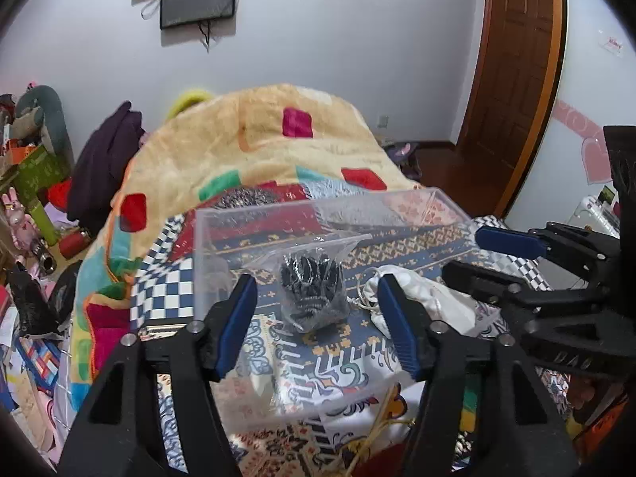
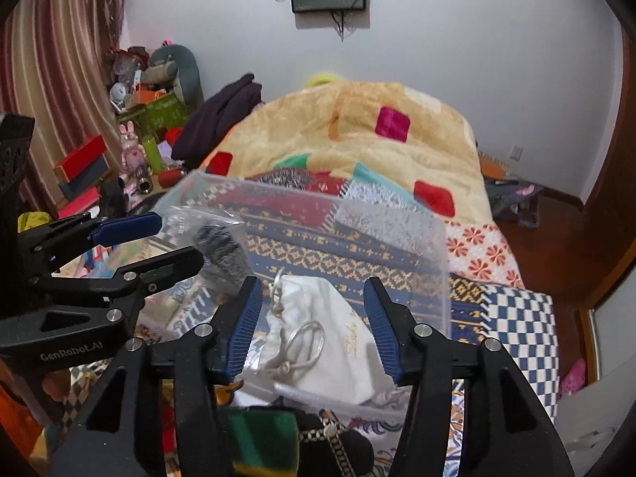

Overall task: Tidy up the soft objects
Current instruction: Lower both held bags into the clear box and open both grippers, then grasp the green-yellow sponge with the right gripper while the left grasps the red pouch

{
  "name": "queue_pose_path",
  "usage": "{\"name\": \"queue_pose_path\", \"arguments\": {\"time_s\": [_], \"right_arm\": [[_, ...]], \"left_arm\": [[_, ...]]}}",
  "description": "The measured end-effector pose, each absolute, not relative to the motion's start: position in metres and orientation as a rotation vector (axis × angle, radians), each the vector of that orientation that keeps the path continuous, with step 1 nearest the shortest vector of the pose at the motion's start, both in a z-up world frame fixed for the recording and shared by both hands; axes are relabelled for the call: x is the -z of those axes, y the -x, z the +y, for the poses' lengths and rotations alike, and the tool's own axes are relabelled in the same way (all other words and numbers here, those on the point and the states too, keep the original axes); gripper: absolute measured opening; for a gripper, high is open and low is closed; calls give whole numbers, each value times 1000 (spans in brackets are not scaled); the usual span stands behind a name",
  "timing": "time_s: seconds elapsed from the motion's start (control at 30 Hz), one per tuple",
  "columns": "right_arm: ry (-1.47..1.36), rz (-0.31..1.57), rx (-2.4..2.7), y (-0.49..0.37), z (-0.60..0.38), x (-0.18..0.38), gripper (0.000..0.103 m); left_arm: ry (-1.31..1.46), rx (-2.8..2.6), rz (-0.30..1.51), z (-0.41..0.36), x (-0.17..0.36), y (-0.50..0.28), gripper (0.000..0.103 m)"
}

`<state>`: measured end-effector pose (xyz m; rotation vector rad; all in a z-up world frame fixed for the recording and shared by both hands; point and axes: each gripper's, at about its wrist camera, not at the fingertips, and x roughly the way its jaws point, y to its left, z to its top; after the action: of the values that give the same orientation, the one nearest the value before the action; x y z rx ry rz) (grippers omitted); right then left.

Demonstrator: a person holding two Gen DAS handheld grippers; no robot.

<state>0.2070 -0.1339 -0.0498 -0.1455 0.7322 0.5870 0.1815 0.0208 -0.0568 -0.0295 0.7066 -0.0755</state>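
A clear plastic bin stands on the patterned bed cover. Inside it lie a clear bag of dark knitted cloth and a white drawstring pouch. My left gripper is open and empty, its fingers on either side of the dark bag, just in front of it. My right gripper is open and empty, straddling the white pouch. Each gripper shows in the other's view, the right one and the left one, both open.
A yellow blanket with coloured squares is heaped at the bed's far end. A green-and-black cloth lies below the bin. Boxes and toys crowd the left side. A wooden door stands at the right.
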Motion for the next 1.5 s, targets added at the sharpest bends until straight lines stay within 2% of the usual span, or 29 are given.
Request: {"name": "queue_pose_path", "arguments": {"time_s": [0.2, 0.27, 0.33, 0.37, 0.53, 1.1, 1.3, 1.37, 1.4, 1.43, 1.5], "right_arm": [[105, 655, -592, -183, -150, 26, 67], [105, 631, -591, -174, -153, 21, 73], [105, 612, -583, -165, -157, 18, 84], [103, 606, -580, -160, -158, 18, 85], [86, 638, -581, -149, -162, 30, 85], [94, 763, -582, -134, -160, 77, 85], [121, 792, -581, -138, -148, 89, 85], [128, 796, -583, -139, -146, 91, 84], [128, 797, -584, -139, -146, 92, 84], [127, 795, -582, -139, -147, 93, 80], [122, 799, -587, -139, -148, 93, 68]], "left_arm": [[32, 77, 638, 22, 37, -149, 76], [27, 74, 616, 21, 32, -137, 81], [23, 70, 597, 21, 28, -124, 89], [18, 64, 587, 21, 27, -117, 91], [12, 57, 574, 17, 31, -89, 97], [75, 168, 754, -1, 103, -65, 97], [19, 158, 747, -11, 113, -65, 97], [-8, 144, 739, -14, 115, -65, 92], [-15, 139, 741, -15, 116, -65, 84], [-18, 138, 748, -15, 117, -66, 78], [-4, 138, 753, -12, 118, -68, 74]]}}
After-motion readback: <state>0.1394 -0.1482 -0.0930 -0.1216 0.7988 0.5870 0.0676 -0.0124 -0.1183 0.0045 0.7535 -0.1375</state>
